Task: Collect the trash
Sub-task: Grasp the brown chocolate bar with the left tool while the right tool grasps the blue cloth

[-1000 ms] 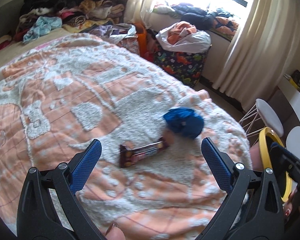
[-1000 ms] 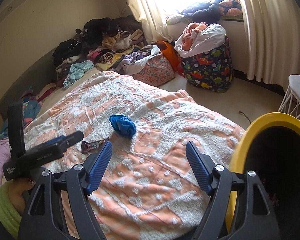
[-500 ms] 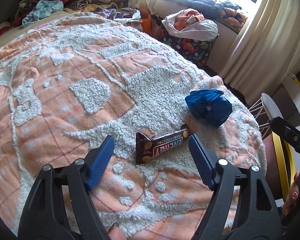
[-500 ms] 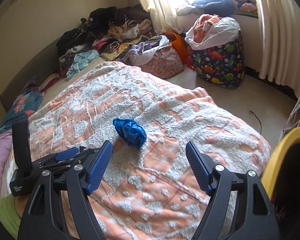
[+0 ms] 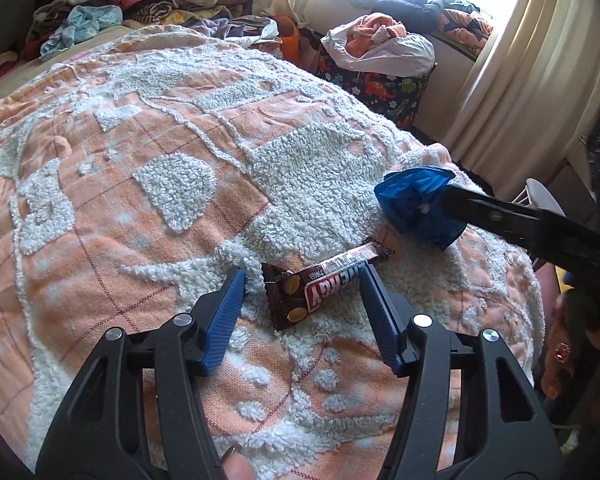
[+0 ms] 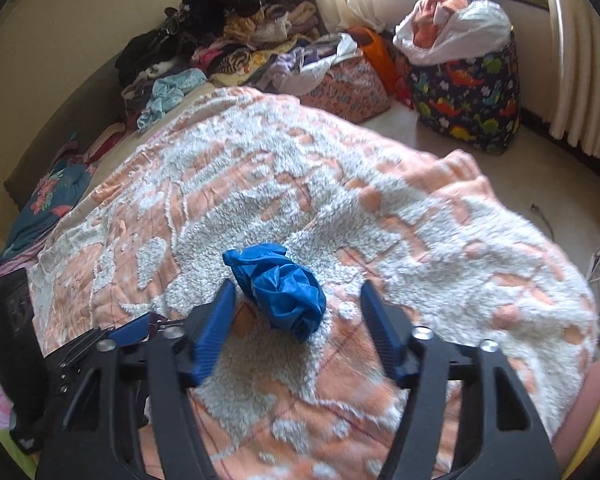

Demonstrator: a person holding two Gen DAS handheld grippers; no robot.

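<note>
Two trash items lie on one bed, listed by size.

Bed blanket (image 5: 204, 128), orange with white fleece patches: carries both items; its near edge is cut off by the frame in both views.

Left tool (image 5: 302, 276): released, blue pads spread wide, lowered to the blanket. Its tips straddle the near half of the wrapper; the right pad meets the wrapper's long edge, the left pad stands just beside the torn end.

Right tool (image 6: 298, 292): released, pads apart to either side of the bag. Contact with the bag cannot be judged; the view is motion-blurred. In the left wrist view its black arm crosses in front of the bag and hides part of it.

Blue crumpled plastic bag (image 6: 278, 286): between the right tool's pads, near the wrapper's far end.

Brown snack-bar wrapper (image 5: 322, 286): flat, angled; lettering only partly legible. In the right wrist view it is mostly hidden behind the left tool.
</note>
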